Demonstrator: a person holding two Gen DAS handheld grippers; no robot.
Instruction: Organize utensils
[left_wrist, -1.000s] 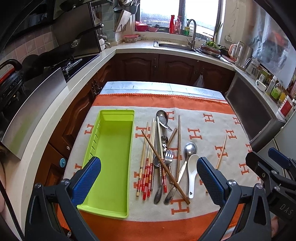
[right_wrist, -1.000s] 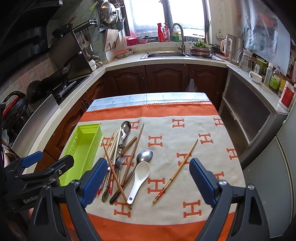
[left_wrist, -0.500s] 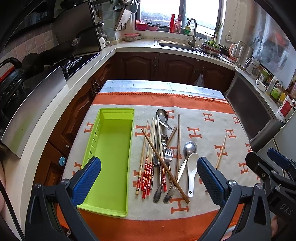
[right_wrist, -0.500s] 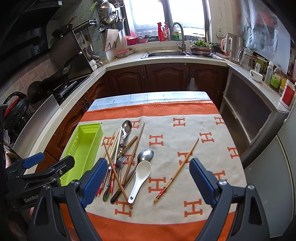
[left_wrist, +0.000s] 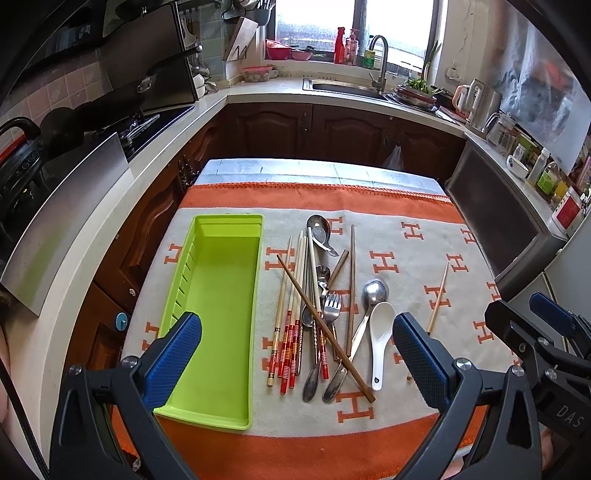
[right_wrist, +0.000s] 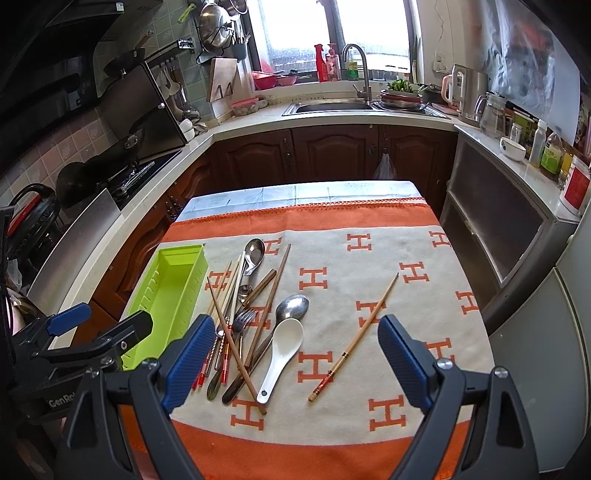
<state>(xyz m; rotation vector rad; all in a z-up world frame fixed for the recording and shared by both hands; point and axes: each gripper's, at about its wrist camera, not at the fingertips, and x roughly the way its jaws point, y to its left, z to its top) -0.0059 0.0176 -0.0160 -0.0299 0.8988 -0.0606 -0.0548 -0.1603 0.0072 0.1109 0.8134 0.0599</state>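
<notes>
**Risk: Disturbing the Utensil Pile on First Pick**

The utensil pile (left_wrist: 317, 314) lies on the patterned cloth (left_wrist: 406, 236), just right of the empty green tray (left_wrist: 218, 295). Chopsticks, a fork, metal spoons and a white ceramic spoon (left_wrist: 380, 336) overlap; one dark chopstick (left_wrist: 325, 325) lies diagonally across several others. A lone chopstick (right_wrist: 354, 336) rests well apart to the right.

The left gripper (left_wrist: 295, 354) and right gripper (right_wrist: 295, 362) both hover above the near edge, jaws spread wide, holding nothing.

Likely hazards: lifting a buried piece would drag or scatter those crossing it. Thin chopsticks may roll or slip from the pads. The ceramic spoon could chip if knocked off the table.
</notes>
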